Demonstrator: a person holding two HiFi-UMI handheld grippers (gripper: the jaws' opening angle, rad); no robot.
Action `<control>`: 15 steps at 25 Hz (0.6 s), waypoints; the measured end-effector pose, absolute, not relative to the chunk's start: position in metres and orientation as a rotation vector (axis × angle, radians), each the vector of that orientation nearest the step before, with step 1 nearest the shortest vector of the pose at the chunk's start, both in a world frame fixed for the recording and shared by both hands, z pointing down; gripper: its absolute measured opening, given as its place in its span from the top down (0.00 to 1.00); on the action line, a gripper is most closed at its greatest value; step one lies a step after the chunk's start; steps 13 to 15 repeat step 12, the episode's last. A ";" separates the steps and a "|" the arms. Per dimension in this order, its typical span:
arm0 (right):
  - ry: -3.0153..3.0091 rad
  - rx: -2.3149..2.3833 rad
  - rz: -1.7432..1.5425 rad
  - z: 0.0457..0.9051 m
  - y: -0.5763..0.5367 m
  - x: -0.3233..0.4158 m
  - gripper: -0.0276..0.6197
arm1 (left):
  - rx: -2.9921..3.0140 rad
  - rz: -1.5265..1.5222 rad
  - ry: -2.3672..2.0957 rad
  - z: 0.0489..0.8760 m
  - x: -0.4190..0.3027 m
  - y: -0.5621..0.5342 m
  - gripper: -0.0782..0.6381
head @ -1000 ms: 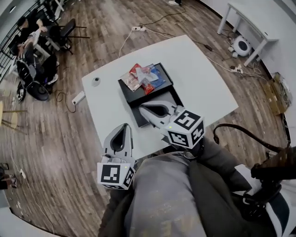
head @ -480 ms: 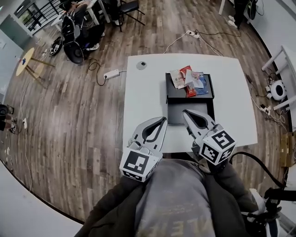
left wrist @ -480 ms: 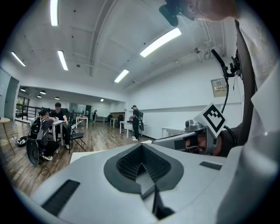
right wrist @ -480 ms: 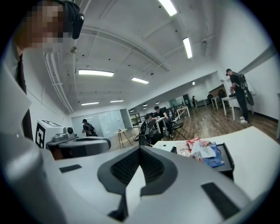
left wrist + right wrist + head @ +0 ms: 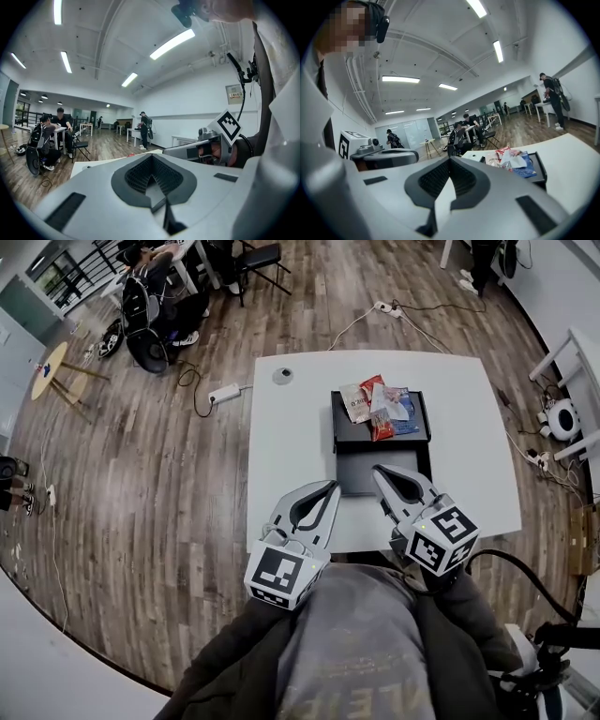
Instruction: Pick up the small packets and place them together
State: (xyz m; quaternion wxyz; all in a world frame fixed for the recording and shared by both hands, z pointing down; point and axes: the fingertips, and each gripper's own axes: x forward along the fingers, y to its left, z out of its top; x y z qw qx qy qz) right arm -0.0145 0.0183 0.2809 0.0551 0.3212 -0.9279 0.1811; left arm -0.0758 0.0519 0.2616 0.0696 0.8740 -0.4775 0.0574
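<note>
Now the main change is in the view itself: a second ago the table [image 5: 291, 446] sat skewed across the frame, and it now lies square in the upper middle, barely different from half a second ago. At the table's upper left corner a small round object [image 5: 281, 376] sits alone. Left of centre, low in the frame, the left tongs [image 5: 331, 486] hang over the near edge of the table, tips pressed together with nothing between them. Further right a black tray [image 5: 337, 432] stands on the table. The packets [image 5: 380, 407] lie heaped together on its far half, at upper centre-right of the frame, and its near half looks bare. Just right of that, the right tongs [image 5: 380, 471] show over the tray's near half, likewise fully closed and empty. Both tools have hardly shifted over the last half second. Since the packets already lie in one pile and neither tool holds anything, the gathering seems either finished or not yet begun. Which of the two it is cannot be told from these views.
</note>
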 end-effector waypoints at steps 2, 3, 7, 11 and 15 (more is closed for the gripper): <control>-2.813 0.980 0.550 0.284 0.018 -0.015 0.95 | 2.632 0.183 -1.426 0.266 -0.076 0.052 0.90; -2.811 0.984 0.551 0.285 0.019 -0.015 0.95 | 2.633 0.185 -1.420 0.268 -0.076 0.053 0.90; -2.805 0.999 0.557 0.286 0.016 -0.007 0.95 | 2.635 0.176 -1.409 0.267 -0.069 0.049 0.90; -2.801 1.007 0.562 0.287 0.013 -0.003 0.95 | 2.640 0.175 -1.394 0.268 -0.064 0.047 0.90; -2.801 1.010 0.562 0.288 0.012 -0.002 0.95 | 2.641 0.175 -1.390 0.269 -0.063 0.047 0.90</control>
